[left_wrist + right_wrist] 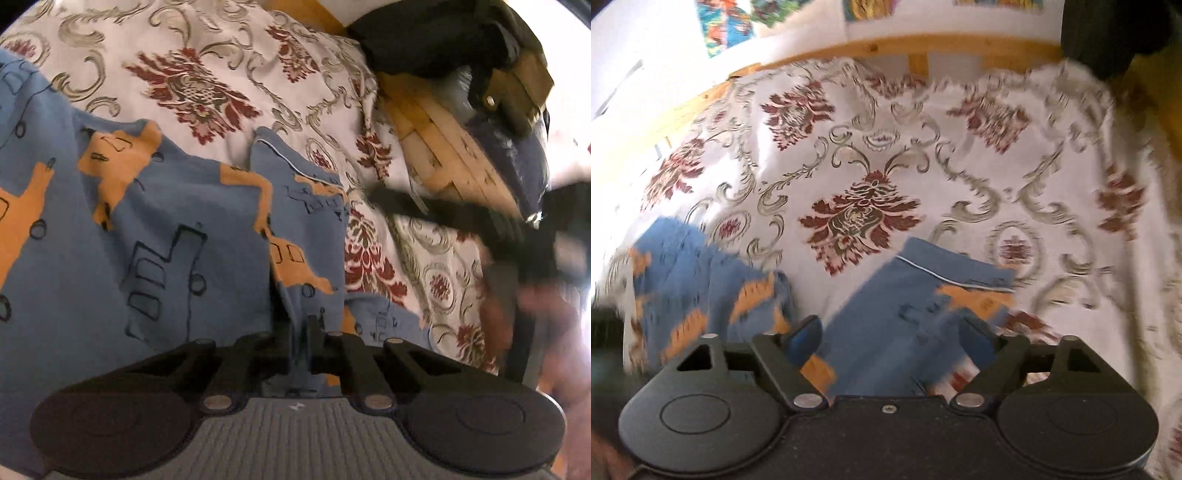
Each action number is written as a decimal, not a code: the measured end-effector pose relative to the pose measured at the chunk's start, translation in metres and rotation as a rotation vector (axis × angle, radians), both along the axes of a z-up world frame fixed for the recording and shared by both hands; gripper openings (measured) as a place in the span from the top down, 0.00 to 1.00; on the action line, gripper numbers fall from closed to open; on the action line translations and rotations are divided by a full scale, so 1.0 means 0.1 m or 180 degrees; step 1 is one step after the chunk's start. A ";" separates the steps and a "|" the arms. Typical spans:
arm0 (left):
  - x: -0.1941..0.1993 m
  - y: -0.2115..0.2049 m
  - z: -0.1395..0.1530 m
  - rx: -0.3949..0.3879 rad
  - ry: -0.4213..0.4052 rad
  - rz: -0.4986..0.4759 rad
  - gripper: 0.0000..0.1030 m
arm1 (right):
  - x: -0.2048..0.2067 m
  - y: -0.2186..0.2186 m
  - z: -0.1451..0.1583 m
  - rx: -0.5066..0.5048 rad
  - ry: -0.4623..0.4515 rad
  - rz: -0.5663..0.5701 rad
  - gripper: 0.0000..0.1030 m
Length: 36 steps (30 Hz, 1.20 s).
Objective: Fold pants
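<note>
Blue pants (pixel 177 221) printed with orange vehicles lie crumpled on a floral bedspread (pixel 207 74). My left gripper (pixel 309 332) is shut, pinching a fold of the pants fabric between its fingertips. In the right wrist view a pant leg (pixel 905 306) with a white-piped cuff lies between and under the fingers of my right gripper (pixel 892 341), which is open with its blue pads (pixel 803 339) wide apart. A second bunch of the pants (pixel 701 280) sits to its left. The right gripper (pixel 480 225) also shows blurred in the left wrist view, held by a hand (pixel 554 332).
A wooden bed frame (pixel 886 46) runs along the far edge of the bedspread (pixel 960 147), with colourful pictures (pixel 727 22) on the wall behind. Dark clothing (pixel 461 40) lies on wooden slats (pixel 443 147) at the upper right.
</note>
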<state>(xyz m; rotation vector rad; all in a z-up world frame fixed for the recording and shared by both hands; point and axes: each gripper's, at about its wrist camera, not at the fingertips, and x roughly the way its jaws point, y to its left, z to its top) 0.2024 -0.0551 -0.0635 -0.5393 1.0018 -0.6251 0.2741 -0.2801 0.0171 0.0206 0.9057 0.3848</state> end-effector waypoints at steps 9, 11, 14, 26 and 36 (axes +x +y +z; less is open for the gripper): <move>-0.01 -0.03 -0.02 0.0067 0.0010 -0.0037 0.95 | 0.87 0.72 -0.35 -0.0564 0.0866 -0.0010 0.45; 0.00 -0.02 -0.04 0.0049 0.0044 -0.0038 0.95 | 0.96 0.77 -0.42 -0.0669 0.0999 -0.0161 0.45; 0.01 0.01 -0.08 -0.0001 0.0129 -0.0008 0.95 | 1.05 0.87 -0.51 -0.0902 0.1126 -0.0224 0.44; 0.00 0.01 -0.02 0.0069 0.0103 -0.0021 0.95 | 1.15 1.36 -0.67 -0.1855 0.0981 -0.0152 0.34; 0.02 -0.02 -0.01 0.0095 0.0088 -0.0047 0.95 | 1.19 1.33 -0.68 -0.1832 0.0992 -0.0297 0.60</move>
